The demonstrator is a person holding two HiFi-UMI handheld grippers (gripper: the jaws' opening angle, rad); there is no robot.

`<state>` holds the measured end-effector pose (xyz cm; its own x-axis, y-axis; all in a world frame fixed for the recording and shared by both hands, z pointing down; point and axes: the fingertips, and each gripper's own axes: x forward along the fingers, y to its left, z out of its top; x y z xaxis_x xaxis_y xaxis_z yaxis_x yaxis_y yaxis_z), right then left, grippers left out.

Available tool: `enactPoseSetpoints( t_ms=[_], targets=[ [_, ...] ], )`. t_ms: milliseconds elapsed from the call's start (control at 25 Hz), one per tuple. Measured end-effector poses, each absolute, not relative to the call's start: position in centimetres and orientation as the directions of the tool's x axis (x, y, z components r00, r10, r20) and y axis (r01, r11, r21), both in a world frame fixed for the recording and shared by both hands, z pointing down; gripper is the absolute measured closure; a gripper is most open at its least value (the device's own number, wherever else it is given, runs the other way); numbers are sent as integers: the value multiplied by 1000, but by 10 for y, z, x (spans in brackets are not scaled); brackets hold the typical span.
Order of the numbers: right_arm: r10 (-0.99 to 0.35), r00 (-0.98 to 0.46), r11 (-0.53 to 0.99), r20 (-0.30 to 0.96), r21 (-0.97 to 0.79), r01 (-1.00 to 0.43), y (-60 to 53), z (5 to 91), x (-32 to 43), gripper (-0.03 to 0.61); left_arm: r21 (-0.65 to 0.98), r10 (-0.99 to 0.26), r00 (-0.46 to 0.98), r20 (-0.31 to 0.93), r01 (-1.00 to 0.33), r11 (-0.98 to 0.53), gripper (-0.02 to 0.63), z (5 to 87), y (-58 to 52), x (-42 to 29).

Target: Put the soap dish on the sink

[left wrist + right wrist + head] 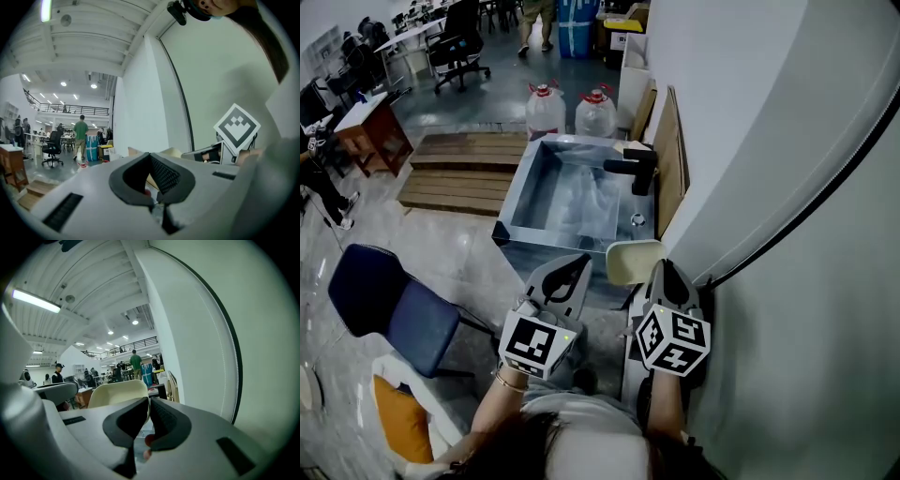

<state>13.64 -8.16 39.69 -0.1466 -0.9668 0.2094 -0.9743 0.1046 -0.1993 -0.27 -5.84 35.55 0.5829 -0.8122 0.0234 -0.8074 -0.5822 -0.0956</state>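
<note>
Sink [572, 202] just beyond soap dish [635, 261]

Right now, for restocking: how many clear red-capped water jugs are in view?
2. Both clear jugs stand on the floor past the grey metal sink: left jug, right jug.

1. Sink [532, 192] at frame centre; tap [636, 167] on its right rim, wall further right.
2. Two water jugs [546, 108] behind the sink, top centre.
3. Soap dish [635, 261] just below the sink's near right corner.
4. Pallet [464, 169] left of the sink; chair [384, 305] lower left.
</note>
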Motion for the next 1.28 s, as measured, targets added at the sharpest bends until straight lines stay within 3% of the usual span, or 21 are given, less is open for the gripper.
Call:
enactPoseSetpoints(
  t_ms=[1280],
  targets=[
    [-928, -109, 76, 356, -106, -991, -209, 459, 134, 540, -41, -760, 648, 51, -759, -650, 611, 370, -188, 16]
  ],
)
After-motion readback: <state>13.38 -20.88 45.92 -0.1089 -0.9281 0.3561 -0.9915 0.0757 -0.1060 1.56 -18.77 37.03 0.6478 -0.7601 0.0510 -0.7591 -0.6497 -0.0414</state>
